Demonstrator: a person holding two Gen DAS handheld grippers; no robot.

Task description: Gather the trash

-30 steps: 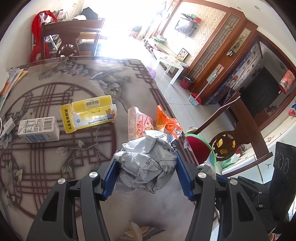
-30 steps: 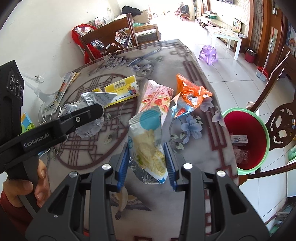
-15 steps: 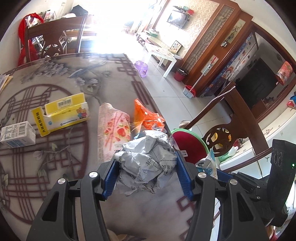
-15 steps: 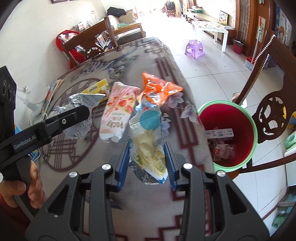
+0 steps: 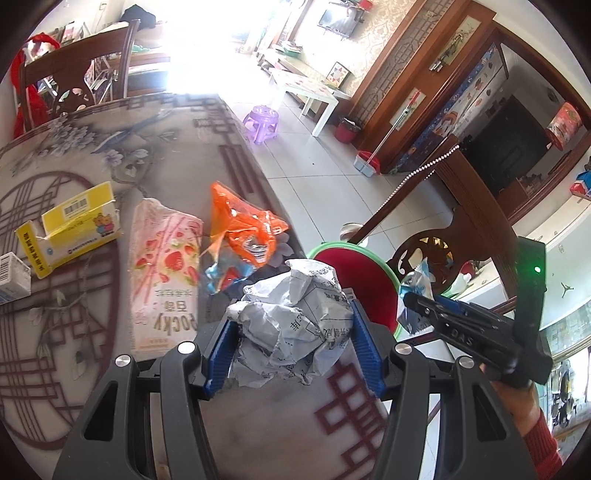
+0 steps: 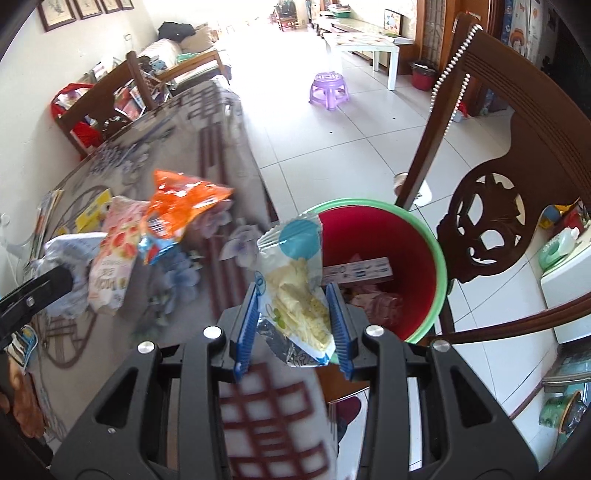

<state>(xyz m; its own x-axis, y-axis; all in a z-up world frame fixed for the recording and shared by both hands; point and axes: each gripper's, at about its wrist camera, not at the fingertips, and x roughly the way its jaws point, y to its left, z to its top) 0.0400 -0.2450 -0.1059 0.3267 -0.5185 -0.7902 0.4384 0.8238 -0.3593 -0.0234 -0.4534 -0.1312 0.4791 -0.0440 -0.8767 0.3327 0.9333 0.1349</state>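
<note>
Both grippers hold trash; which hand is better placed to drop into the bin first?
Right. Its snack bag already overlaps the red bin rim, while the left's crumpled paper hangs over the table.

A home living-dining room: carved wooden chair [image 6: 491, 206], patterned dining table [image 5: 177, 155], wall television [image 5: 338, 18].
</note>
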